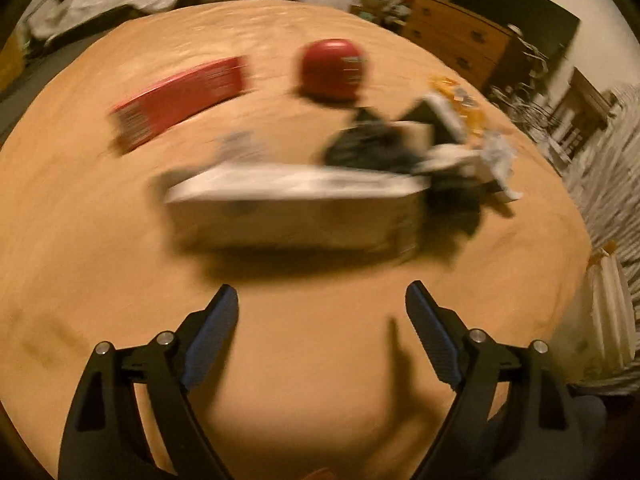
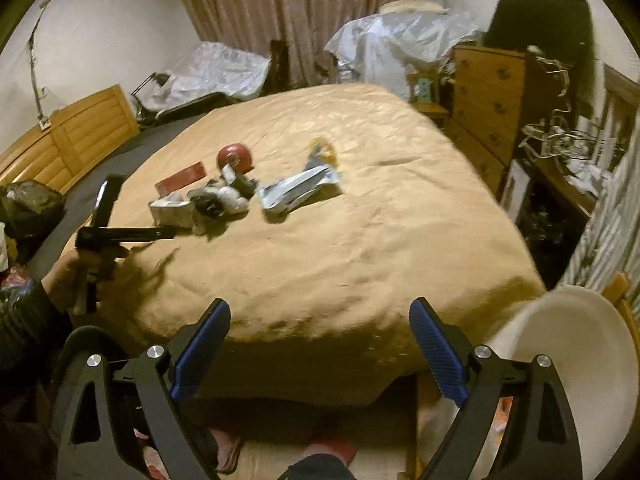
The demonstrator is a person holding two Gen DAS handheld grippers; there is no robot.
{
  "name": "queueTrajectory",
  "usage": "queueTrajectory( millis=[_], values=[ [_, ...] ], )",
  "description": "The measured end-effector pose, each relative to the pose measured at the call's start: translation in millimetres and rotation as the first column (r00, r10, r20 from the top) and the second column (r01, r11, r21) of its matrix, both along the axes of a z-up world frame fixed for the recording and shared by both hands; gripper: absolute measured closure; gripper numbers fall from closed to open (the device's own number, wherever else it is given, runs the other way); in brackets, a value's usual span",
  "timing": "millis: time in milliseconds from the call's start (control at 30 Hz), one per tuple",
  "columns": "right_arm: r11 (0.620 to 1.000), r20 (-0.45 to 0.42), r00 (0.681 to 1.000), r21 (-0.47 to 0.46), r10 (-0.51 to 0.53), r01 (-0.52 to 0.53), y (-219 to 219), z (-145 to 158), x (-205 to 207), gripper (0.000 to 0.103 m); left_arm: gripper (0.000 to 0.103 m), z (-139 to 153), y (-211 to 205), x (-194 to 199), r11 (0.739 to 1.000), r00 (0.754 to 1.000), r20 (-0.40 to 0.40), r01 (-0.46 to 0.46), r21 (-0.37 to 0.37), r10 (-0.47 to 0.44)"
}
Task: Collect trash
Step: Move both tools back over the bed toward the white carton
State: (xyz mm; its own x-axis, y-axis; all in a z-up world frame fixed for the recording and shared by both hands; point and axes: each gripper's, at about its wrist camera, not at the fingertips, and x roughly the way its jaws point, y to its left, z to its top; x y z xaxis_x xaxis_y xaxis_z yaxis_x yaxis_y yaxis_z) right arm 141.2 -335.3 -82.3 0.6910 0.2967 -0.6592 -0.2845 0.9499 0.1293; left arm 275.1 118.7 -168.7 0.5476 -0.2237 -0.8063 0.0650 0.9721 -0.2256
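A: Your left gripper [image 1: 322, 300] hangs over the tan quilted bed cover [image 1: 320, 360], jaws spread wide with nothing between them. Just ahead of it lies one long white cardboard box [image 1: 296, 208], blurred.

B: And the rest of the trash?

A: All of it sits on the bed. You have one flat red carton [image 1: 180, 100] at the far left, one round red container [image 1: 332, 68] behind the white box, and a dark crumpled lump [image 1: 372, 148] touching the box's right end. Beyond that lies one orange-and-clear wrapper [image 1: 456, 96] and some crumpled white paper [image 1: 496, 156]. How many scraps make up that heap you cannot count through the blur.

B: What about your right side?

A: Your right gripper [image 2: 320, 312] is back at the near edge of the bed, jaws likewise wide apart and empty, well away from the pile. From there one silver-grey foil pouch [image 2: 300, 188] shows to the right of the heap. Your left hand [image 2: 76, 272] is seen at the bed's left edge, holding its gripper toward the white box. One white round bin [image 2: 568, 360] stands beside the bed's near right corner.
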Motion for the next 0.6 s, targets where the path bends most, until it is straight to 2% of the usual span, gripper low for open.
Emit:
queueTrajectory(
  millis=[67,133,167,200,333,433,533,600],
  values=[
    [0.999,-0.014,0.999,0.002,0.036,-0.036,19.2,-5.8,11.7,0.011,0.019,-5.2,26.9,-11.3,0.998,0.998,-0.002,-0.061,-0.002,0.061],
    [0.998,-0.020,0.997,0.001,0.069,-0.069,35.2,-9.5,19.7,0.011,0.019,-7.9,61.8,-21.6,0.982,0.982,-0.003,-0.187,0.001,0.187],
    [0.996,-0.022,0.996,-0.001,0.084,-0.084,43.7,-11.8,23.0,0.011,0.019,-7.4,72.5,-25.0,0.976,0.976,0.004,-0.218,-0.012,0.218],
    [0.995,-0.025,0.994,-0.002,0.103,-0.104,54.3,-14.2,27.6,0.011,0.019,-6.4,78.7,-27.0,0.973,0.973,0.011,-0.232,-0.018,0.232],
    [0.986,-0.041,0.985,0.004,0.165,-0.165,88.1,-23.7,46.7,0.011,0.019,15.5,81.3,-21.8,0.984,0.979,0.097,-0.175,-0.026,0.177],
    [0.984,-0.068,0.982,0.023,0.177,-0.176,110.9,-35.4,60.7,0.011,0.017,32.2,84.2,-3.8,0.975,0.965,0.146,-0.205,-0.086,0.216],
    [0.982,-0.092,0.978,0.039,0.187,-0.184,125.0,-46.2,68.2,0.011,0.015,36.9,91.3,20.3,0.962,0.949,0.166,-0.252,-0.104,0.266],
    [0.981,-0.107,0.976,0.042,0.192,-0.189,130.8,-53.0,70.1,0.011,0.015,31.6,89.2,38.2,0.961,0.952,0.141,-0.260,-0.092,0.271]
  ],
)
